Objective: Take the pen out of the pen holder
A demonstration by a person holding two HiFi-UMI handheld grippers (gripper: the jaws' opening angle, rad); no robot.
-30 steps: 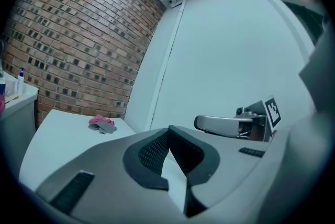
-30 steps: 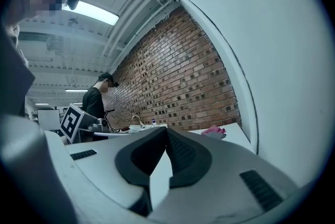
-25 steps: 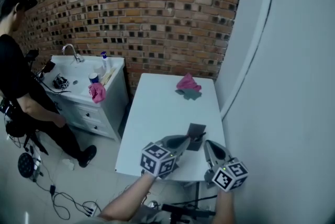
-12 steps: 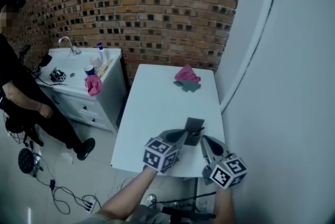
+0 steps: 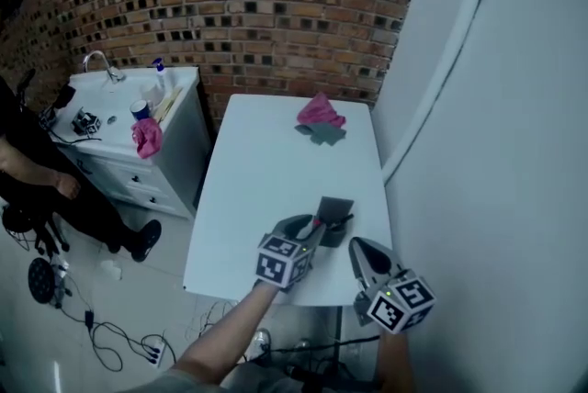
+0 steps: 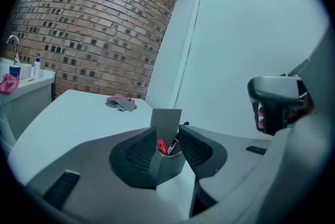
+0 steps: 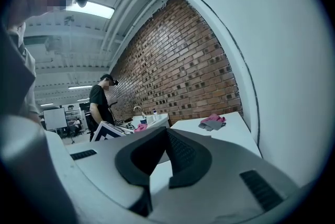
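A grey pen holder with a tall flat back stands near the front right of the white table. In the left gripper view a red pen and a black-and-white pen stick up from the pen holder. My left gripper is at the holder's mouth. Its jaws are opening, with the pen tops in the gap of the left gripper and no pad pressing on them. My right gripper hovers just right of the holder, and the right gripper has its jaws shut and empty.
A pink and grey cloth lies at the table's far end. A white sink cabinet stands to the left, with a person beside it. A white wall runs along the table's right edge. Cables lie on the floor.
My left gripper has come down and forward to the pen holder's mouth. The right gripper has sunk a little. The head view has shifted.
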